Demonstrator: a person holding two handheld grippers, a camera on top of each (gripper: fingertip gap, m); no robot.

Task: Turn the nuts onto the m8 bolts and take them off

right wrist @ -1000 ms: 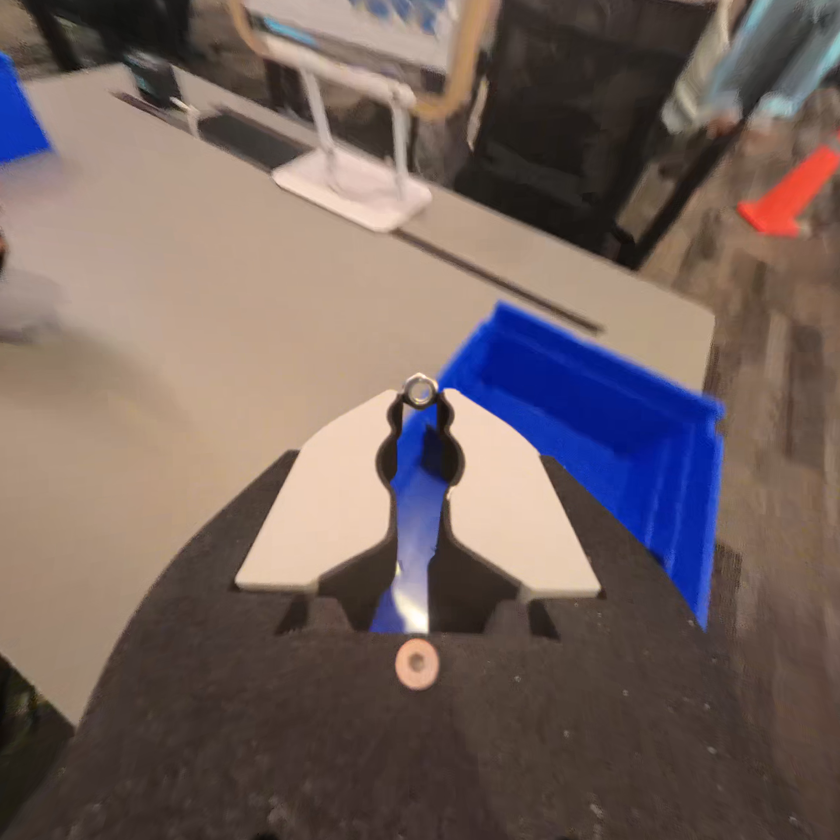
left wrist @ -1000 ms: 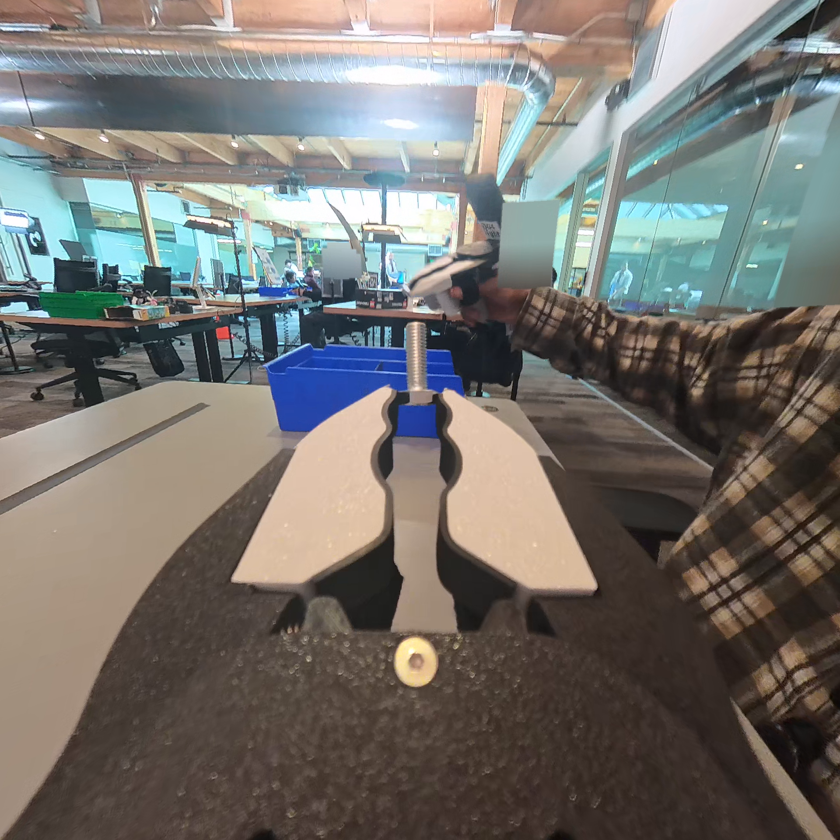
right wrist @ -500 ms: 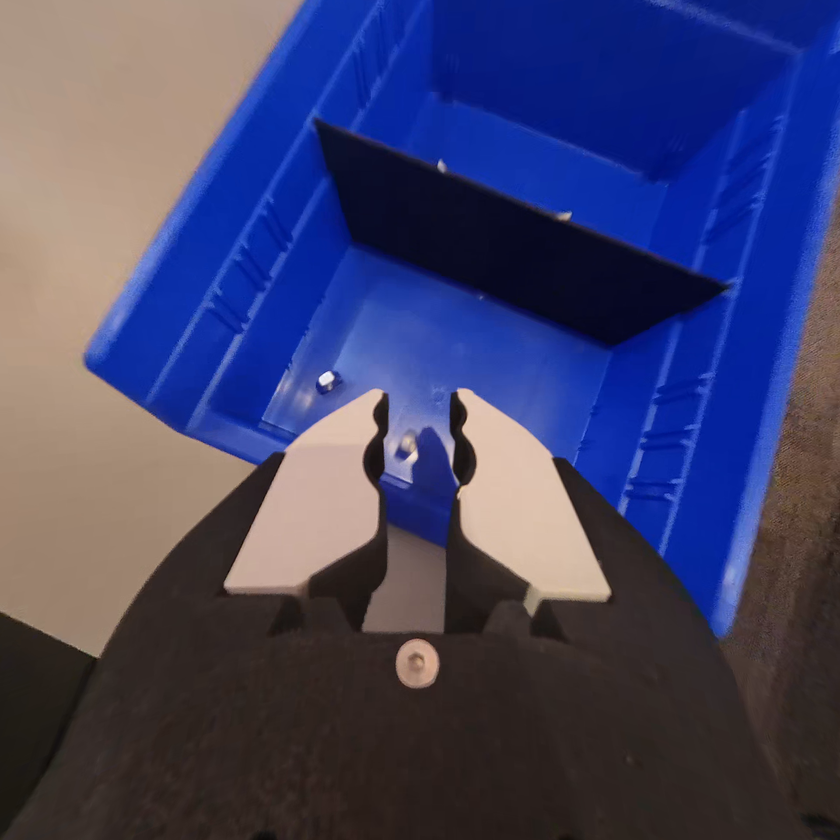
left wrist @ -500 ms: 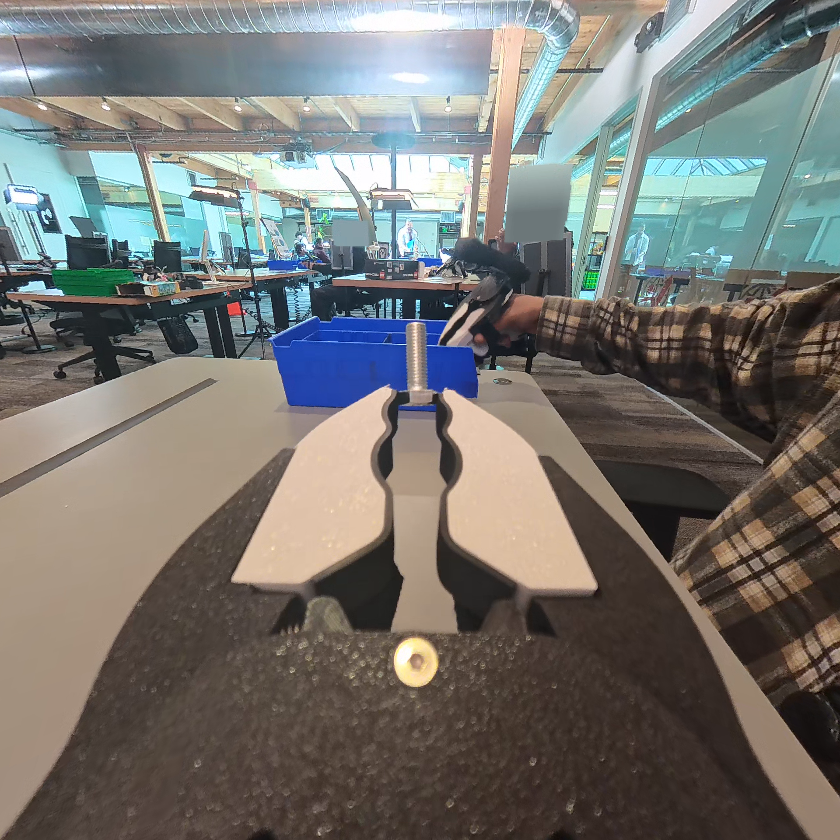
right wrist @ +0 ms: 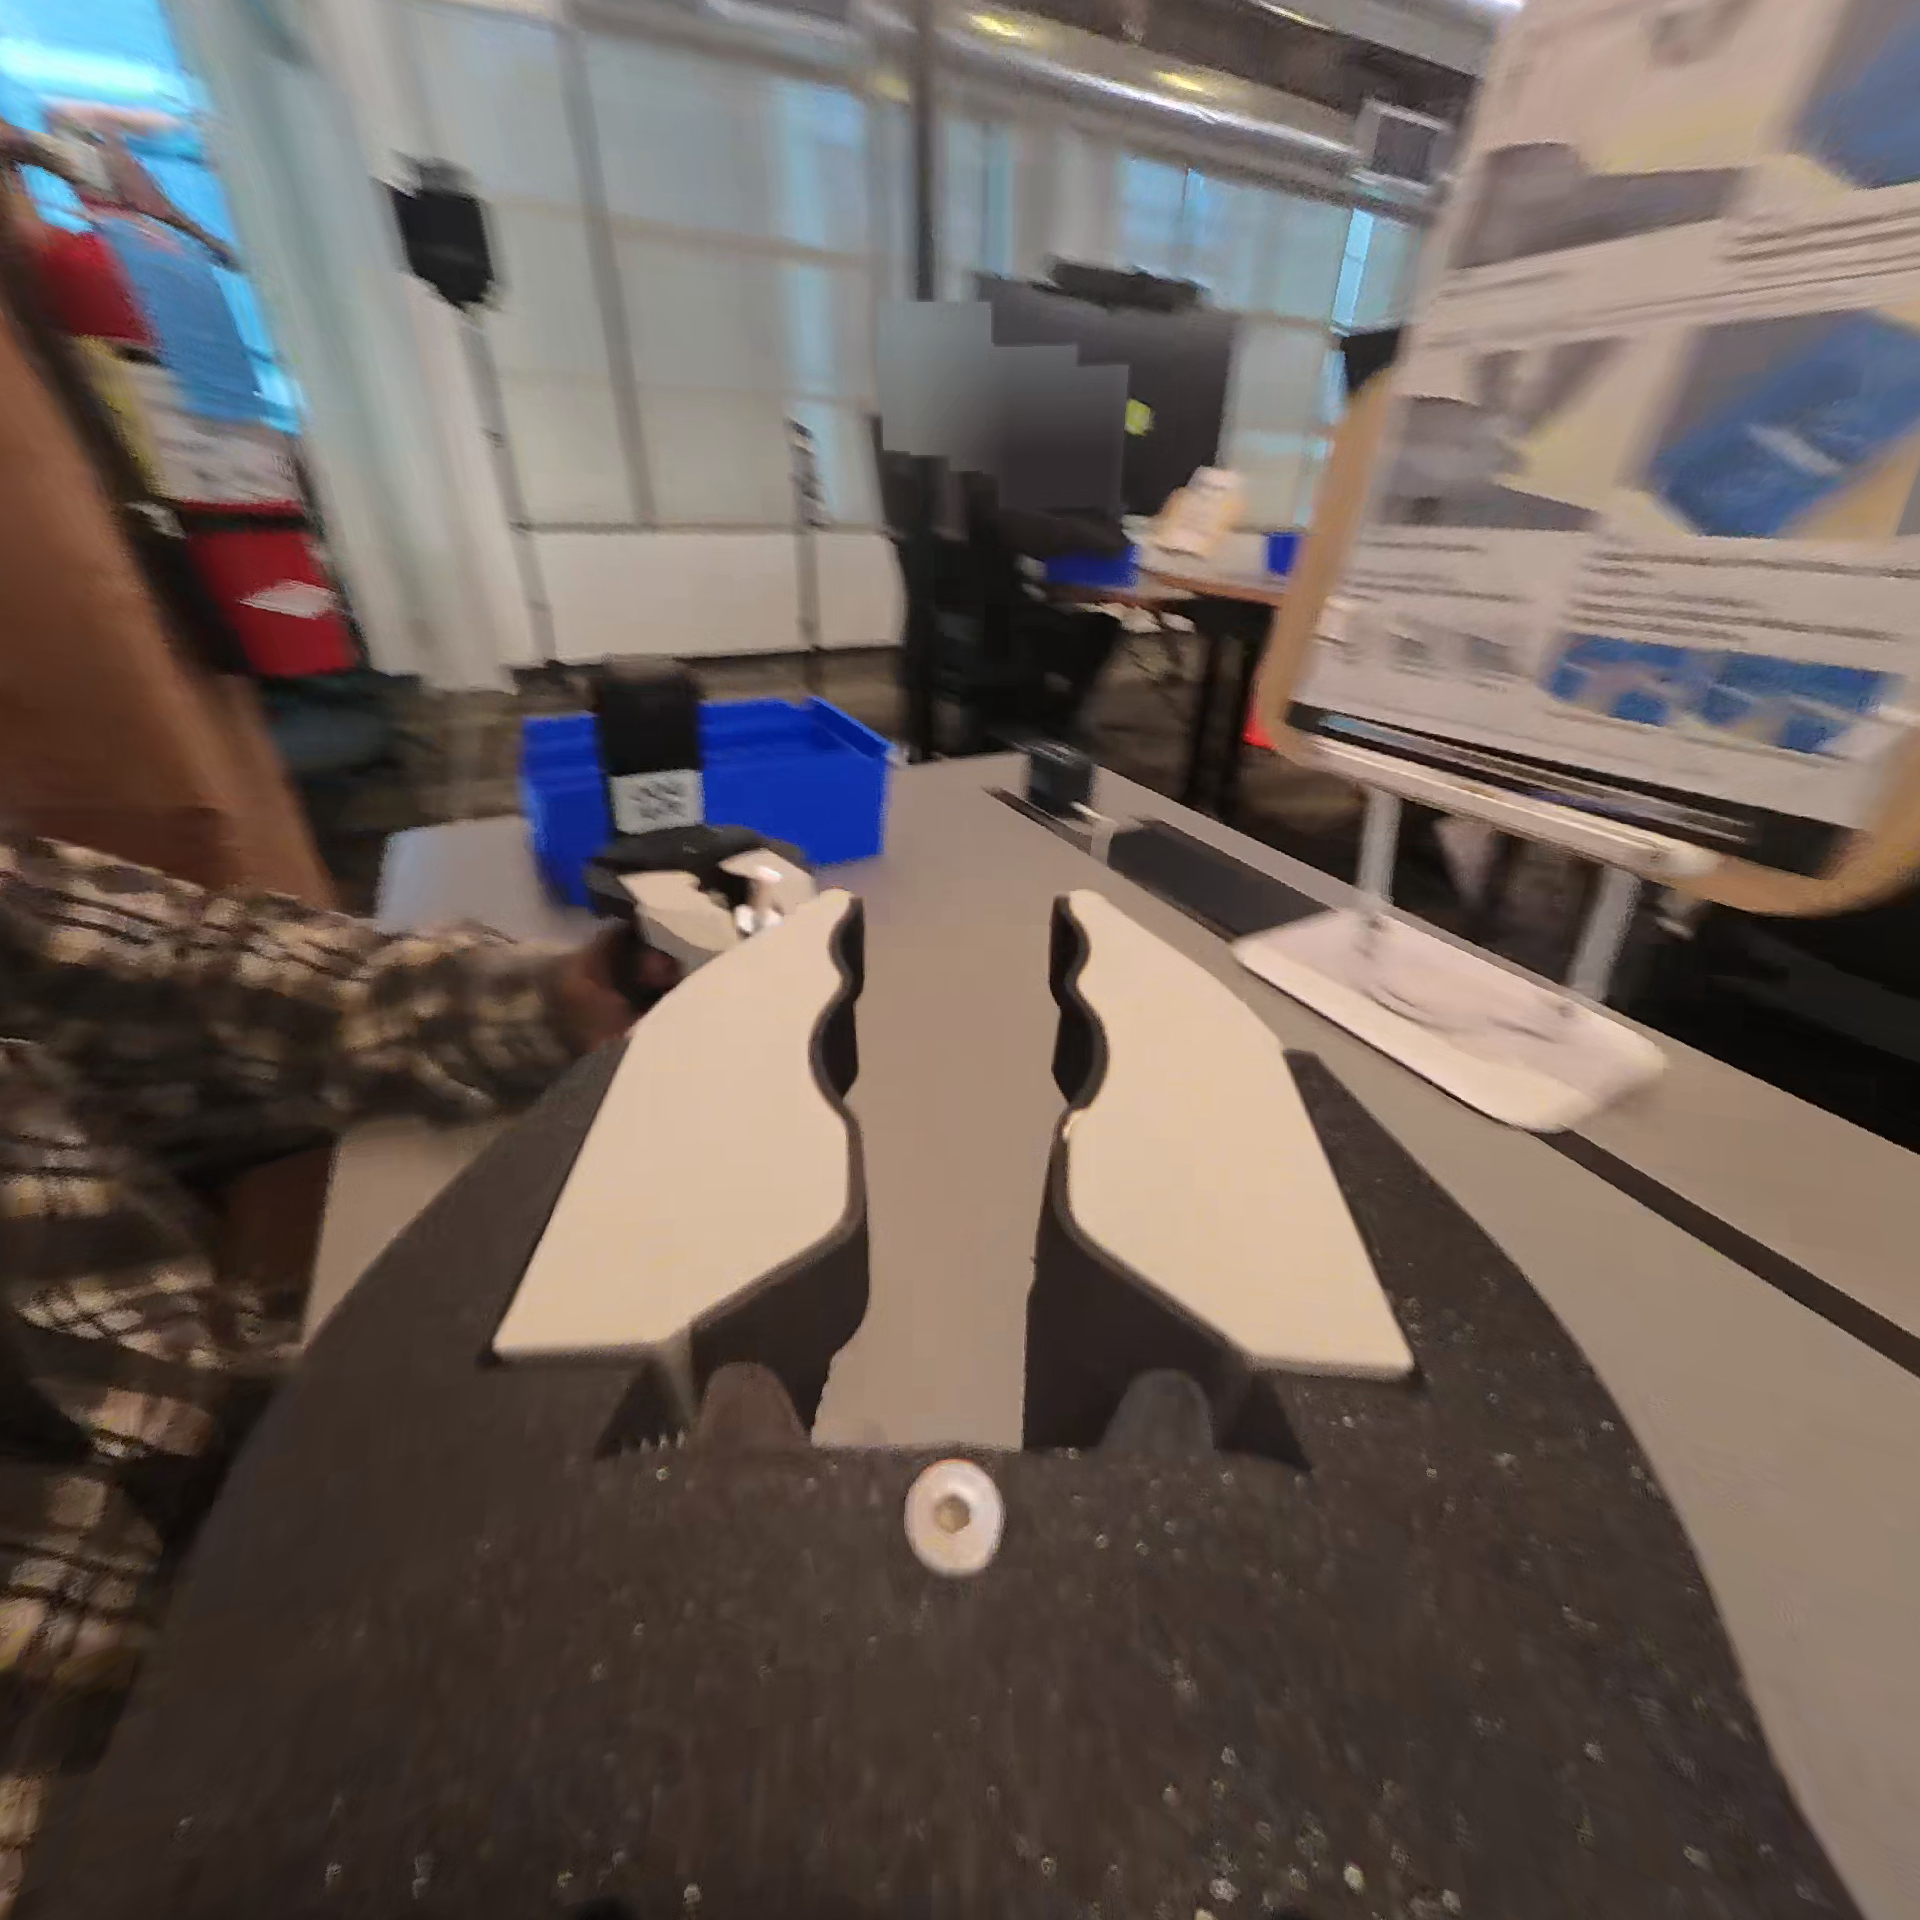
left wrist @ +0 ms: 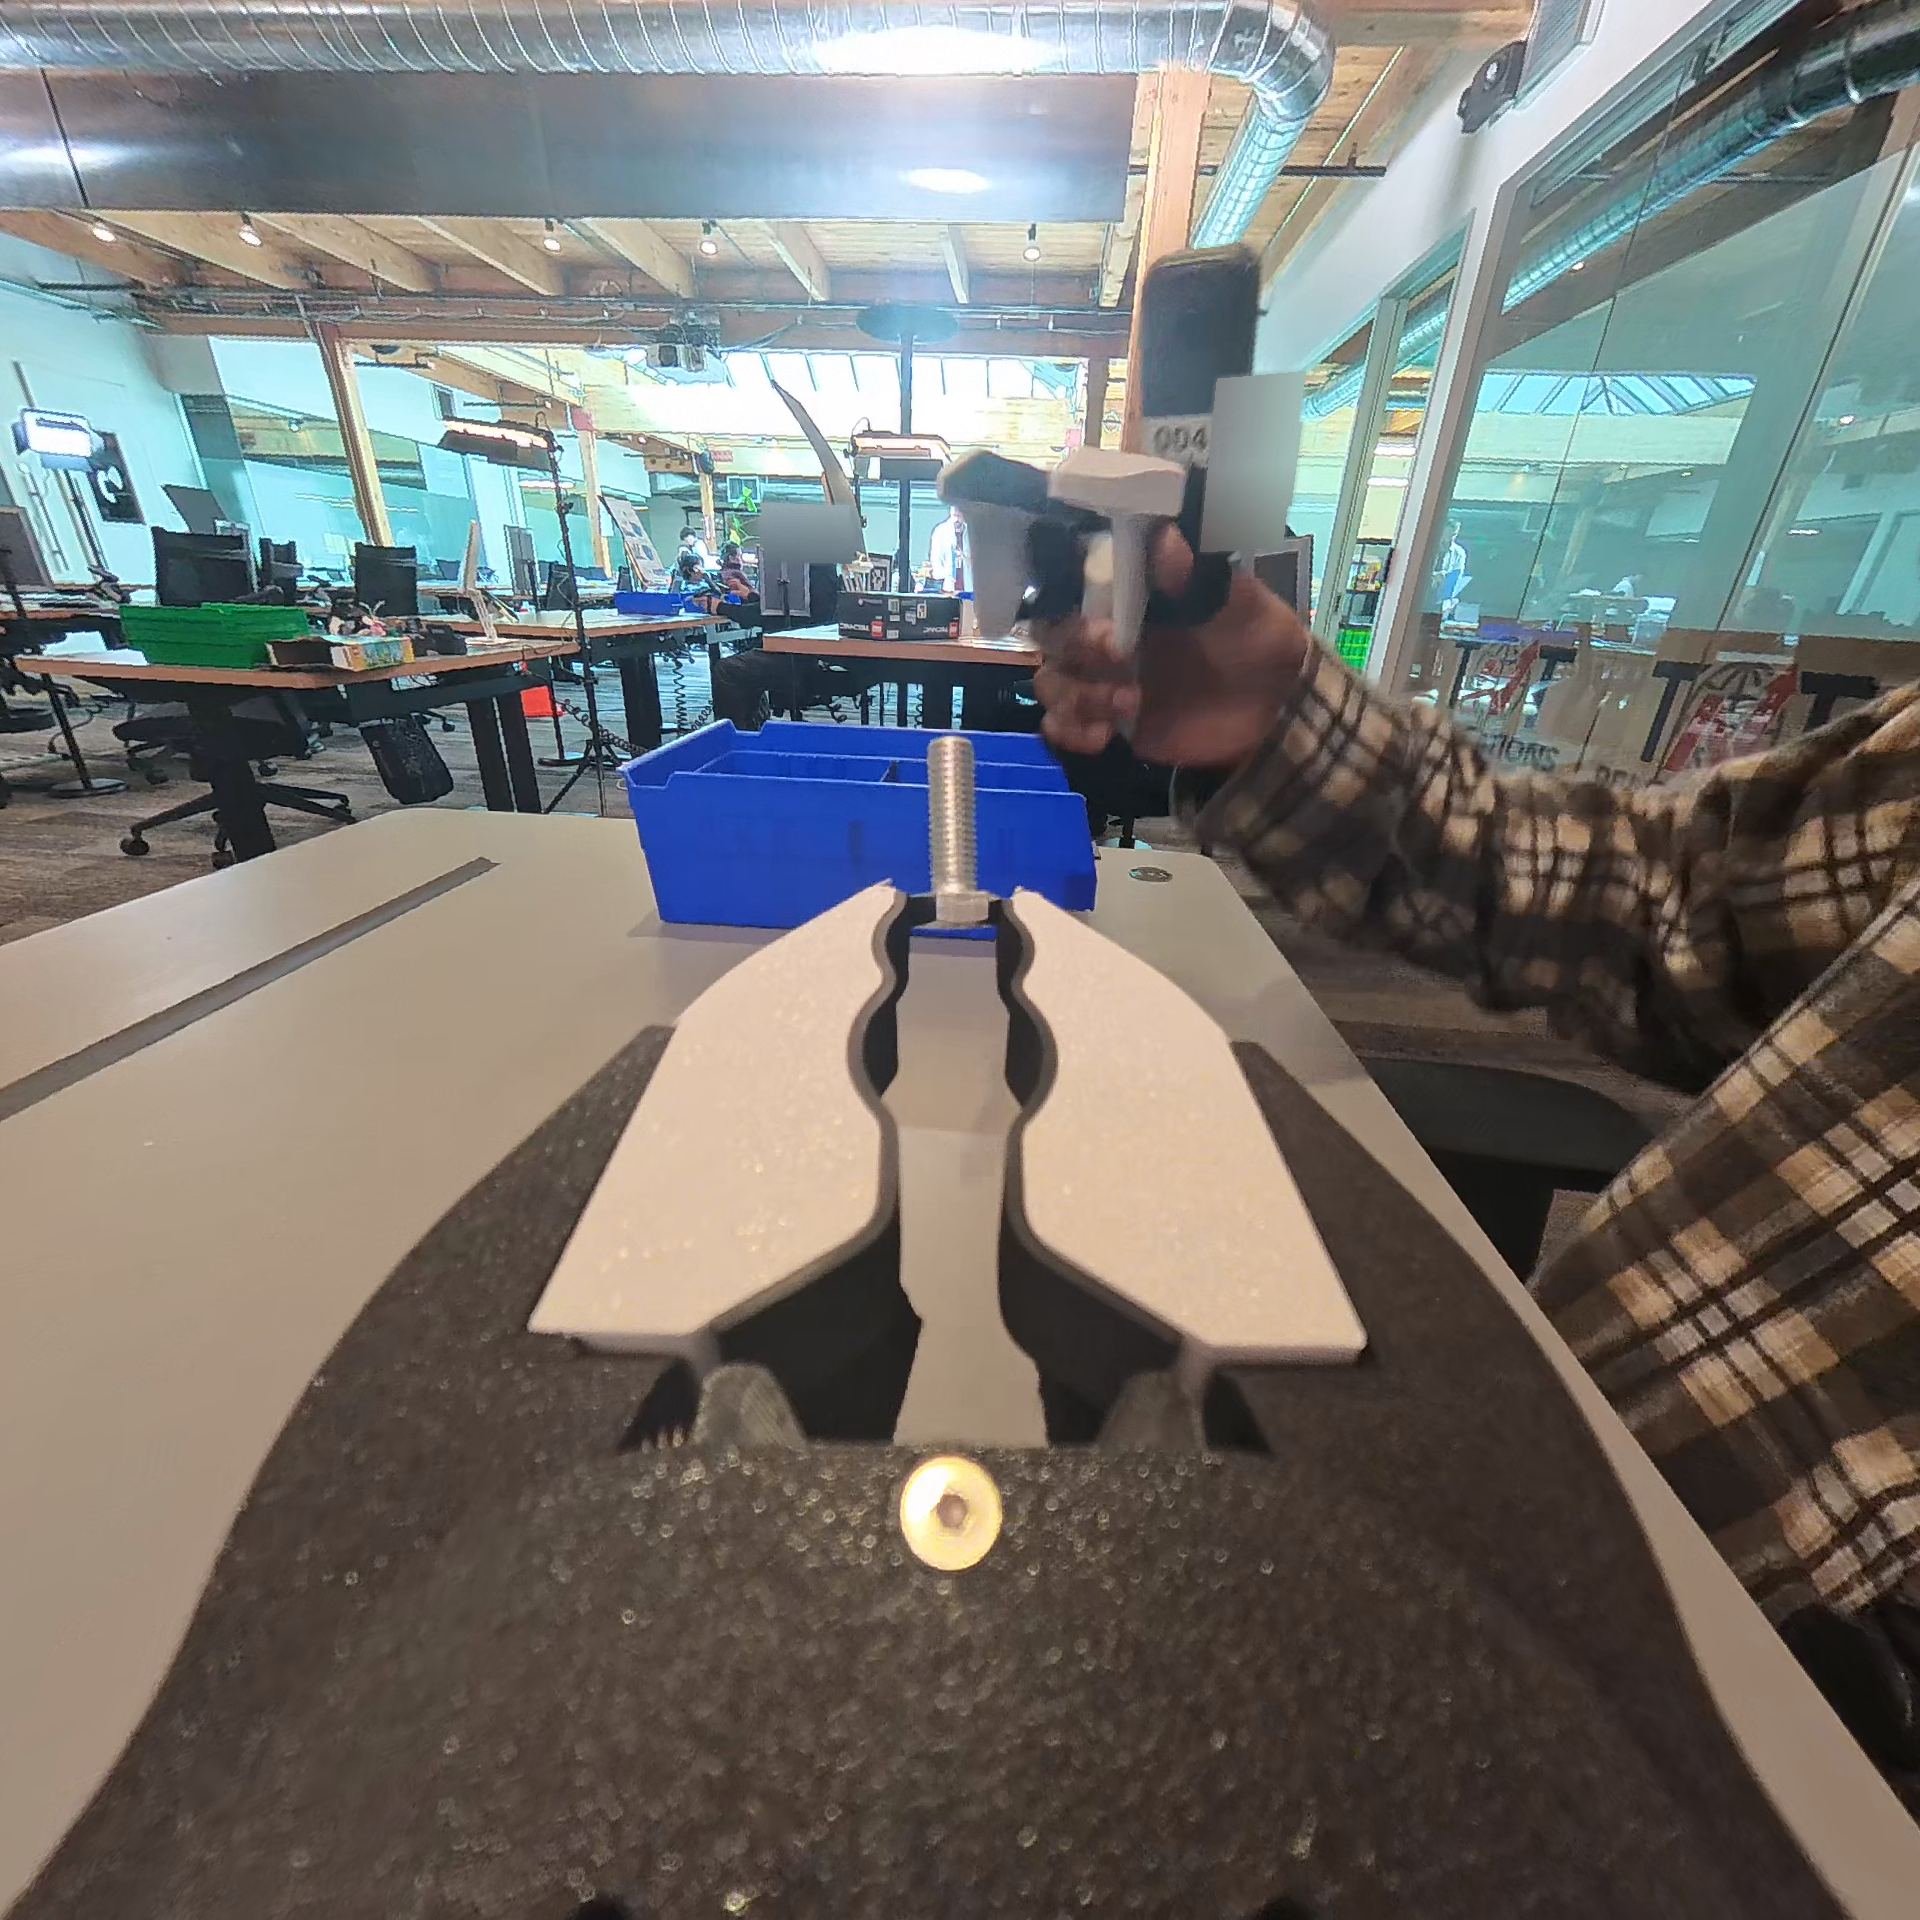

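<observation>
Two grippers showed; the left gripper [left wrist: 954, 914] was clamped on the head of a silver bolt [left wrist: 950, 821], which stood upright with its threaded shank bare, in front of the blue bin [left wrist: 790, 842] on the grey table [left wrist: 312, 1039]; the right gripper [right wrist: 954, 940] hung with its fingers spread apart and nothing between them, raised above the bin in the left wrist view.

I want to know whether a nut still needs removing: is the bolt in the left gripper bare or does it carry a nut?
Bare: the bolt stands upright, its head clamped in the left gripper, thread clear to the tip.
</observation>
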